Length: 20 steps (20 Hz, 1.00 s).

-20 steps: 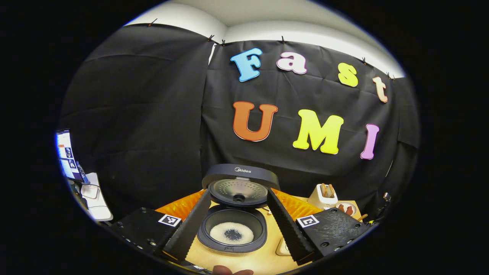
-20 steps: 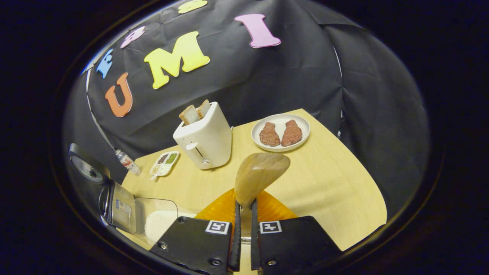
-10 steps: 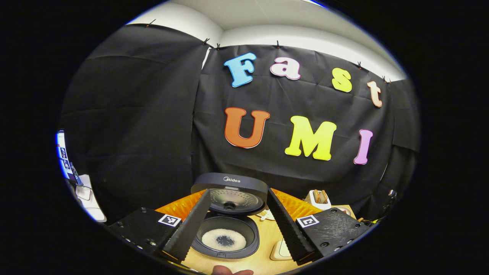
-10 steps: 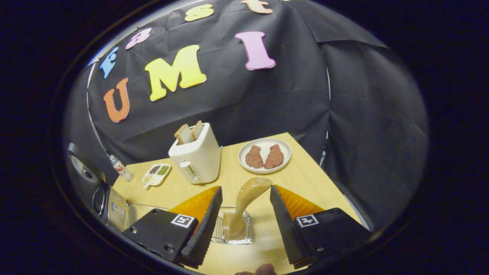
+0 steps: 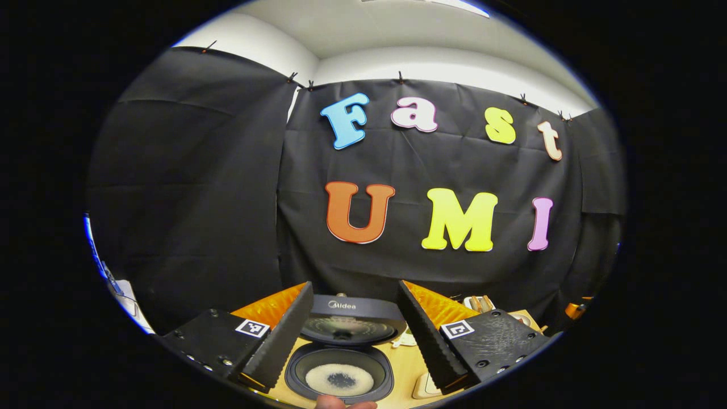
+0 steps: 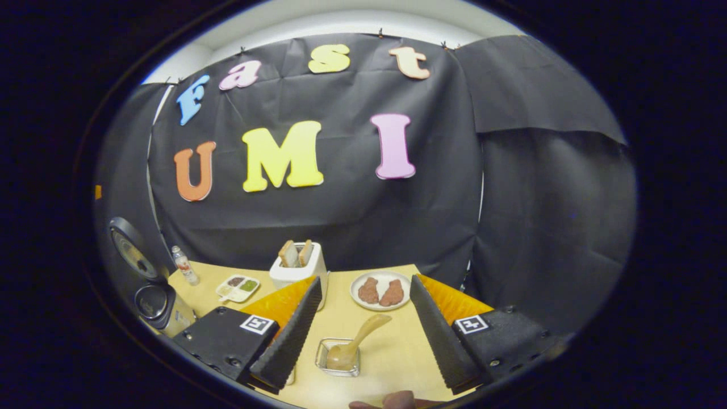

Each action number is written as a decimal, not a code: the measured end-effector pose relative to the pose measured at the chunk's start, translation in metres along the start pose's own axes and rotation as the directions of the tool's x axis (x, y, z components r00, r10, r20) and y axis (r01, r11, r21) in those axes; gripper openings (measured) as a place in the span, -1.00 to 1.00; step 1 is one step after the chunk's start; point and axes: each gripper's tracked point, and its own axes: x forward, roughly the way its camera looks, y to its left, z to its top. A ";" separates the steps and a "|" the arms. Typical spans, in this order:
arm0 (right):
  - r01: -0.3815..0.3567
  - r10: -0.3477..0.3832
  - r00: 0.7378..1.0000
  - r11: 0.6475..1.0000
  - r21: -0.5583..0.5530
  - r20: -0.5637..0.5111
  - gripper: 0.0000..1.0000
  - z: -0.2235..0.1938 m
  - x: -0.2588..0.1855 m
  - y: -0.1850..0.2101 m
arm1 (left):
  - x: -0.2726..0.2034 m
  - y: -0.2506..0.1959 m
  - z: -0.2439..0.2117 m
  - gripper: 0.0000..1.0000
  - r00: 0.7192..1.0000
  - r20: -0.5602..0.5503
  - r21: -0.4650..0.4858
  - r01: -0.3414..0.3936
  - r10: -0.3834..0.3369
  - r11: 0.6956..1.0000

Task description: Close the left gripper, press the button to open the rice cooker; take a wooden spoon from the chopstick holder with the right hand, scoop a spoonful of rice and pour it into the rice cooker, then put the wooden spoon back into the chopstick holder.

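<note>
- Left hand-held gripper (image 5: 355, 335): released, fingers spread above the rice cooker (image 5: 341, 363), lid up and lettered "Midea", rice in the pot.
- Right hand-held gripper (image 6: 366, 332): released, grasping nothing.
- Wooden spoon (image 6: 358, 343): leaning in the clear chopstick holder (image 6: 338, 358) on the desk (image 6: 392, 352).
- Toaster (image 6: 295, 264), plate (image 6: 379, 291): behind.

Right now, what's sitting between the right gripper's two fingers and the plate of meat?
In the right gripper view, the wooden spoon stands in the clear chopstick holder between the open right gripper and the plate; past it lies bare table.
</note>
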 end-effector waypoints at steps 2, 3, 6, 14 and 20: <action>-0.015 0.016 1.000 1.000 -0.021 0.024 1.00 0.010 -0.021 0.009 | 0.017 0.002 -0.001 0.88 1.000 -0.004 -0.006 0.006 -0.006 1.000; -0.019 0.019 0.999 0.999 -0.030 0.032 1.00 0.013 -0.032 0.013 | 0.029 0.003 -0.006 0.88 1.000 -0.017 -0.005 0.003 -0.003 1.000; 0.007 -0.005 0.999 0.999 -0.054 0.047 1.00 0.014 -0.058 0.011 | 0.056 0.014 -0.021 0.89 0.997 -0.070 0.041 -0.017 0.020 0.999; 0.124 -0.124 0.992 0.991 -0.050 -0.002 1.00 -0.017 -0.102 -0.020 | 0.089 0.030 -0.062 0.89 0.968 -0.249 0.118 0.012 0.018 0.993; 0.102 -0.102 0.995 0.994 -0.046 0.004 1.00 -0.013 -0.106 -0.004 | 0.082 0.023 -0.075 0.92 0.942 -0.333 0.062 0.058 -0.034 0.996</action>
